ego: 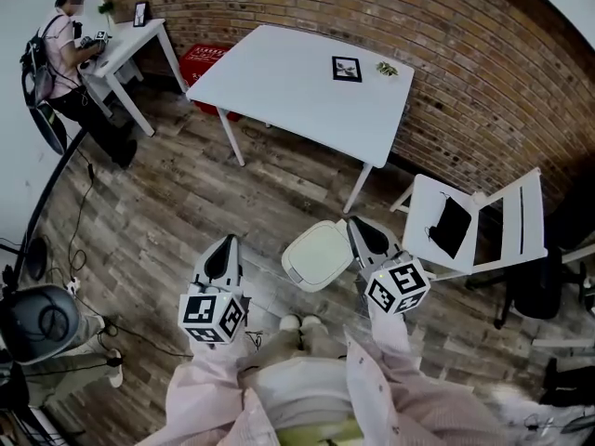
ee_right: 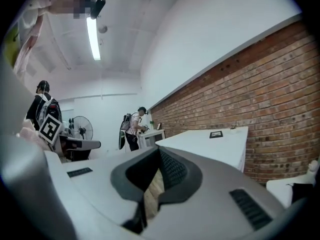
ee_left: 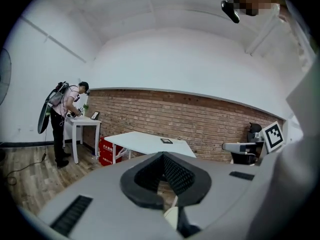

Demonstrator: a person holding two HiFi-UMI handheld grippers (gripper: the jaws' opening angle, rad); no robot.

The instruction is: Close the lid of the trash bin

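The left claw [ego: 225, 249] and right claw [ego: 361, 228] wait shut and empty beside the trash bin [ego: 296, 275], as its lid [ego: 319, 254] looks closed

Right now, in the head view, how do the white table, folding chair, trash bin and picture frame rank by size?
Largest to smallest:
1. white table
2. folding chair
3. trash bin, though nearest the camera
4. picture frame

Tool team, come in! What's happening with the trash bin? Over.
Both shut, empty: left tool, right tool. The trash bin looks closed, lid down. Nothing blocking it.
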